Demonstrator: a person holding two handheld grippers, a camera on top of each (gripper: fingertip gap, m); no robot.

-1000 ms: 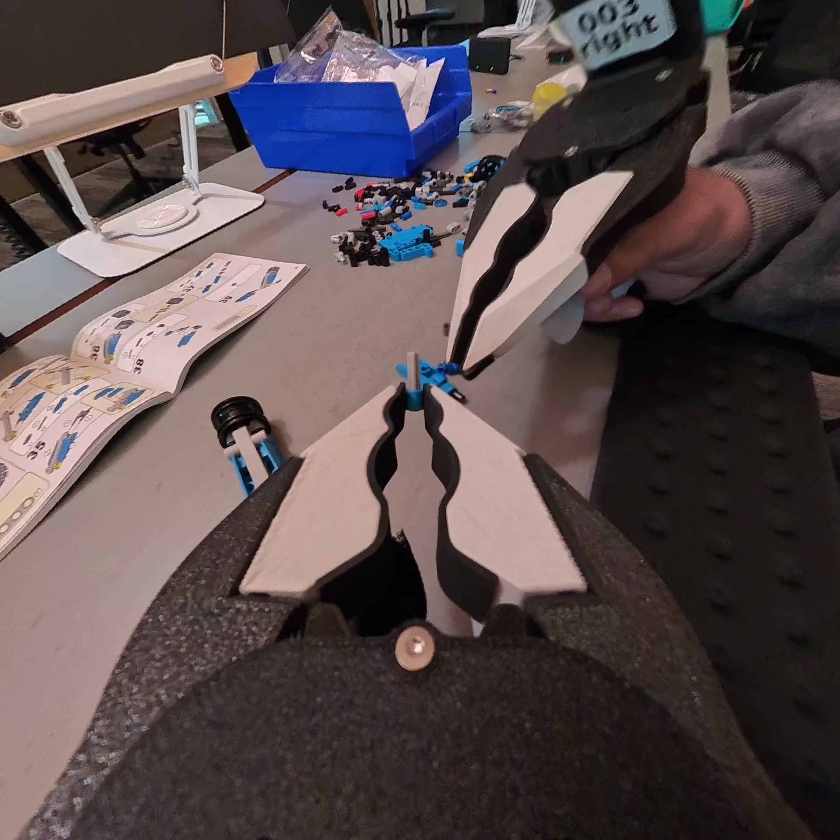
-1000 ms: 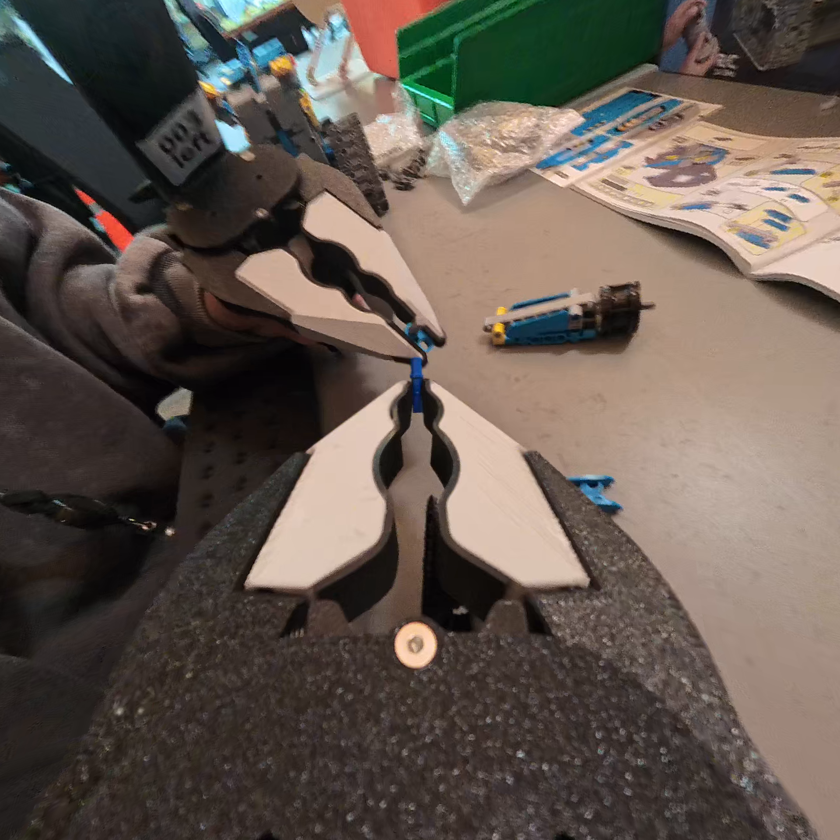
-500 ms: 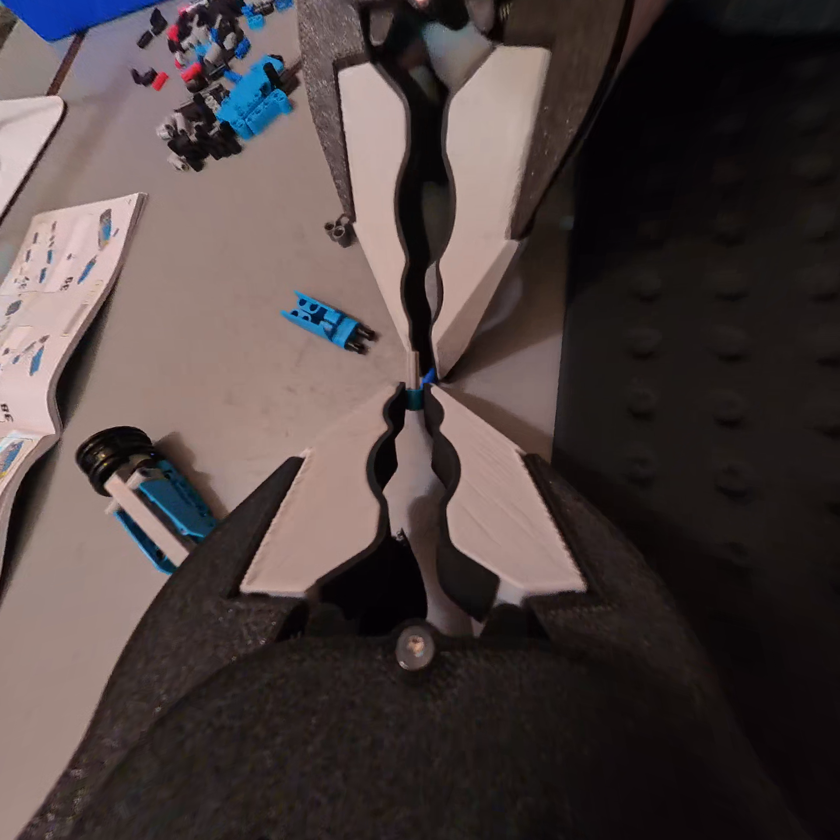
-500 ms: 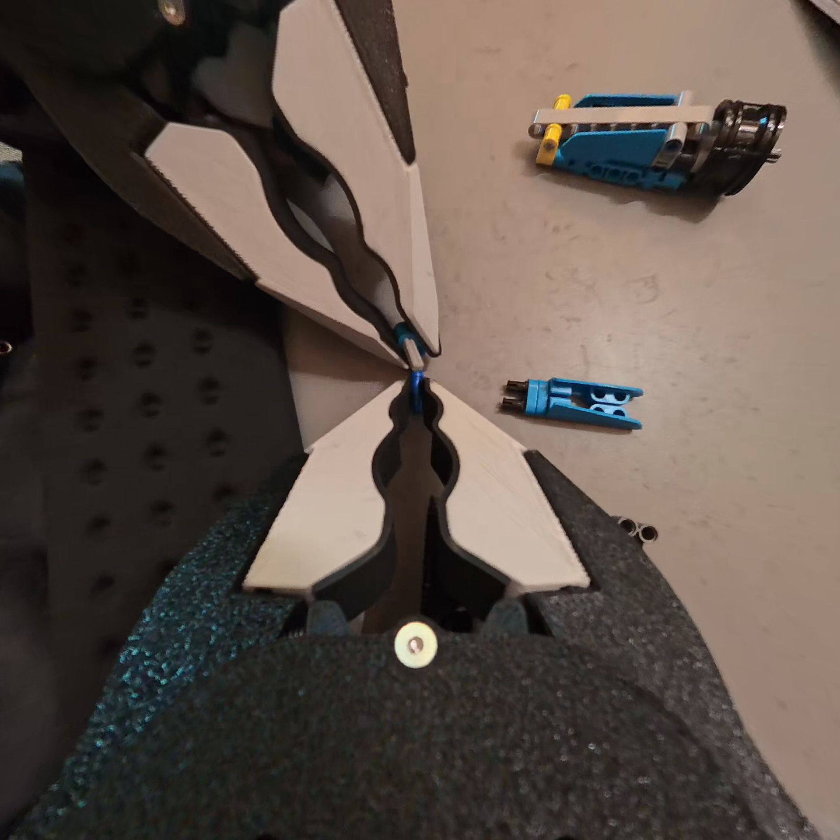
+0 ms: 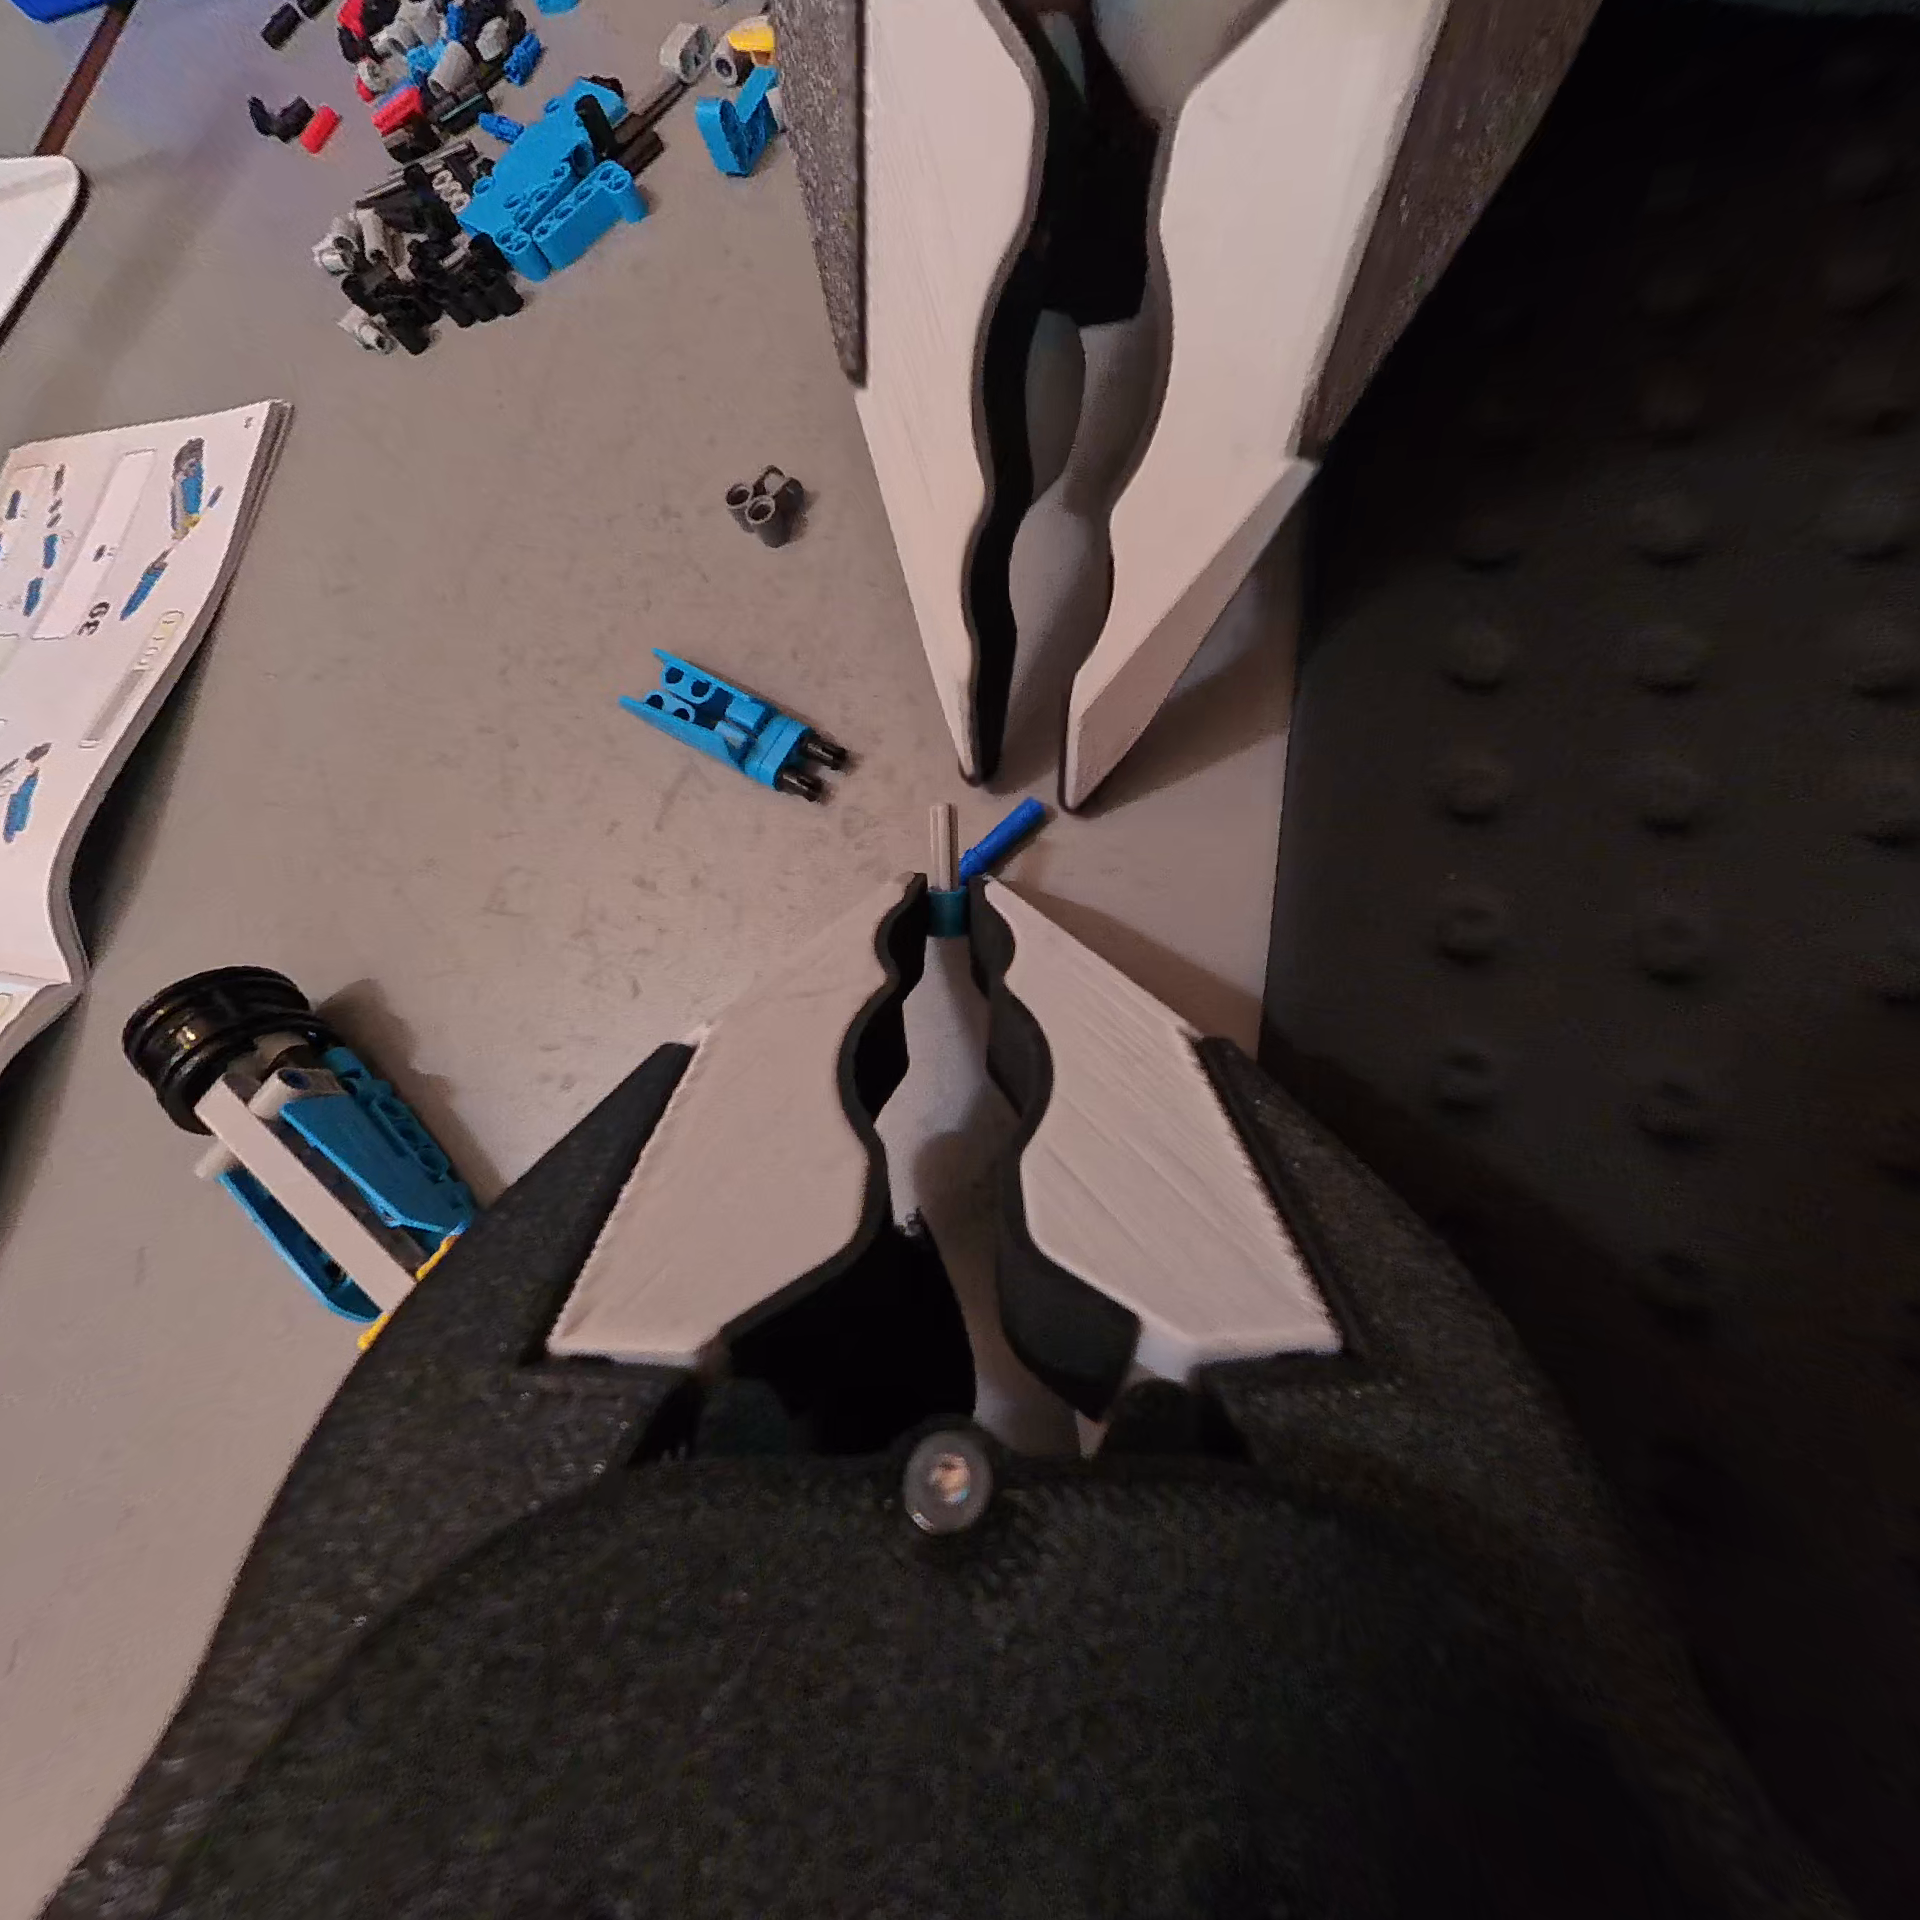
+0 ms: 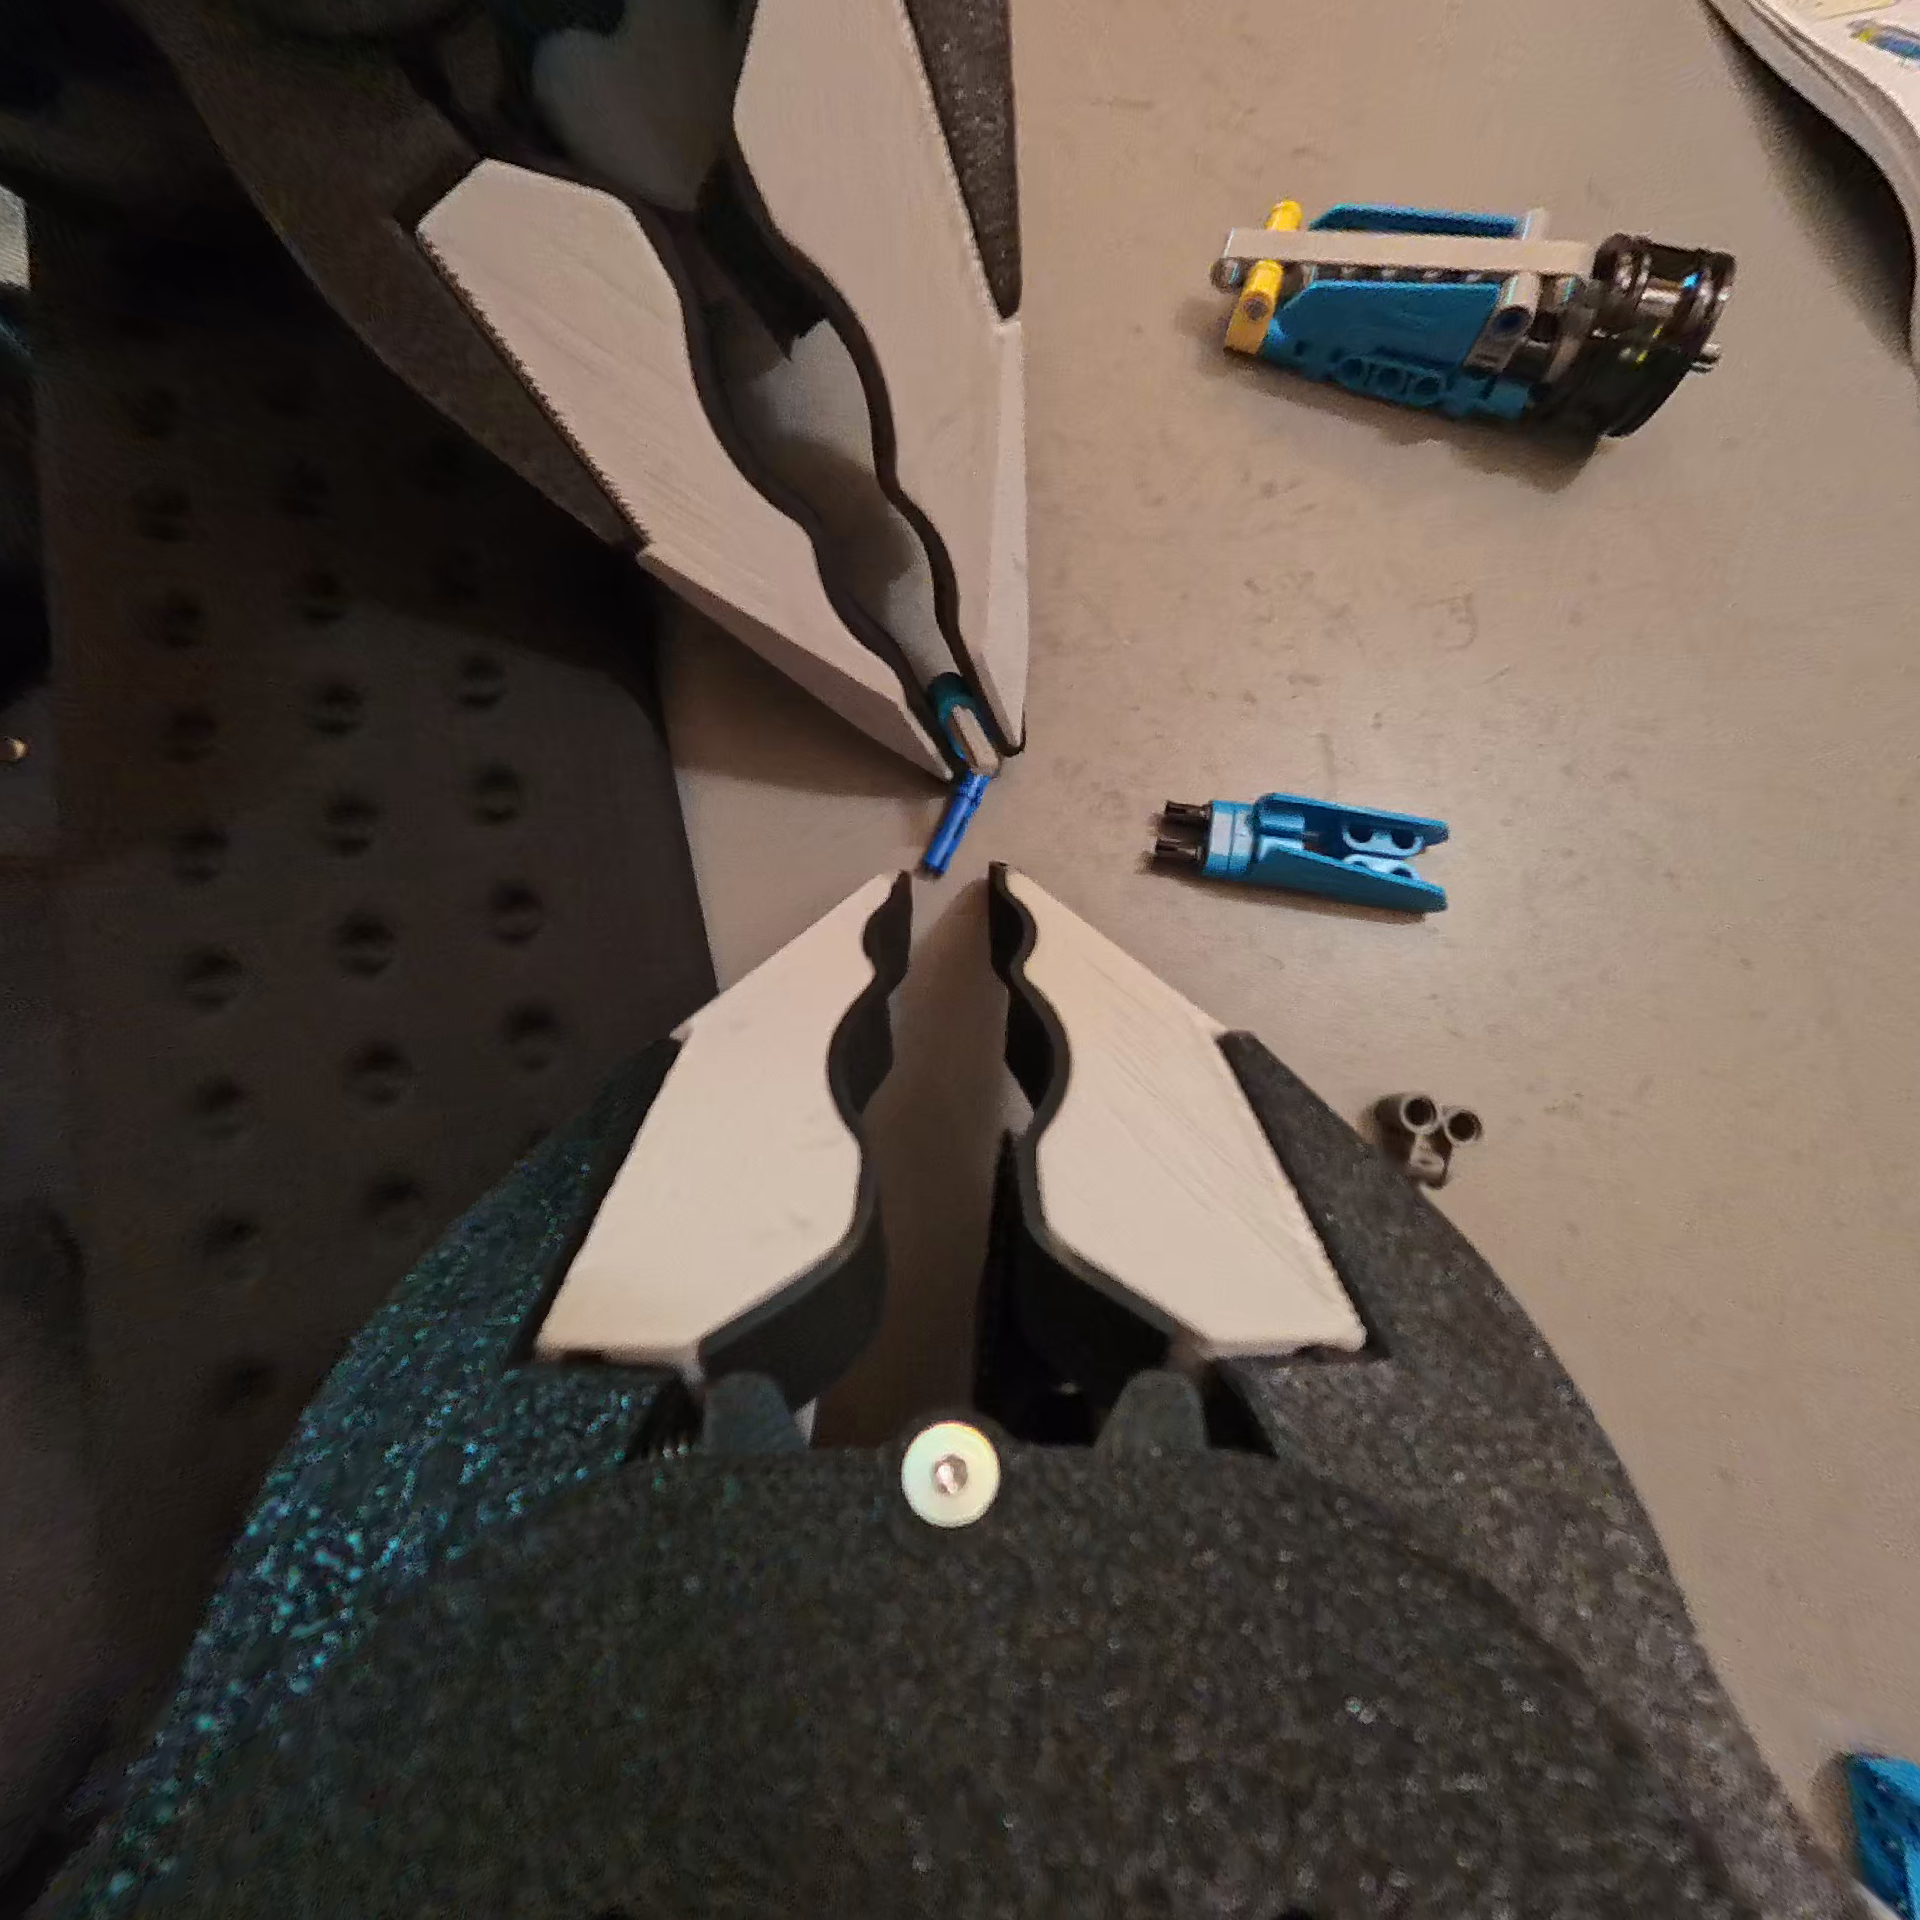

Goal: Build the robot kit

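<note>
My left gripper (image 5: 945, 883) is shut on a small teal bush with a grey axle (image 5: 941, 844) through it, held just above the grey table (image 5: 520, 831). A short blue pin (image 5: 1000, 831) sticks out of that piece toward my right gripper (image 5: 1023, 790), which faces it tip to tip. In the right wrist view my right gripper (image 6: 948, 875) is open and empty. The blue pin (image 6: 956, 821) lies just beyond its tips, and the left gripper (image 6: 977, 764) grips the teal piece (image 6: 954, 717).
On the table are a blue connector with two black pins (image 5: 727, 727) (image 6: 1309, 852), a small grey connector (image 5: 769, 506) (image 6: 1429, 1132), and a blue-and-white assembly with a black wheel (image 5: 301, 1143) (image 6: 1455, 312). A pile of loose pieces (image 5: 457, 208) and an instruction booklet (image 5: 104, 623) lie nearby. A black studded mat (image 5: 1610, 831) lies alongside. My two grippers' fingertips are within a few centimetres of each other.
My right gripper has opened, let go of the blue pin and drawn back slightly. The pin stays with the piece in my left gripper.
</note>
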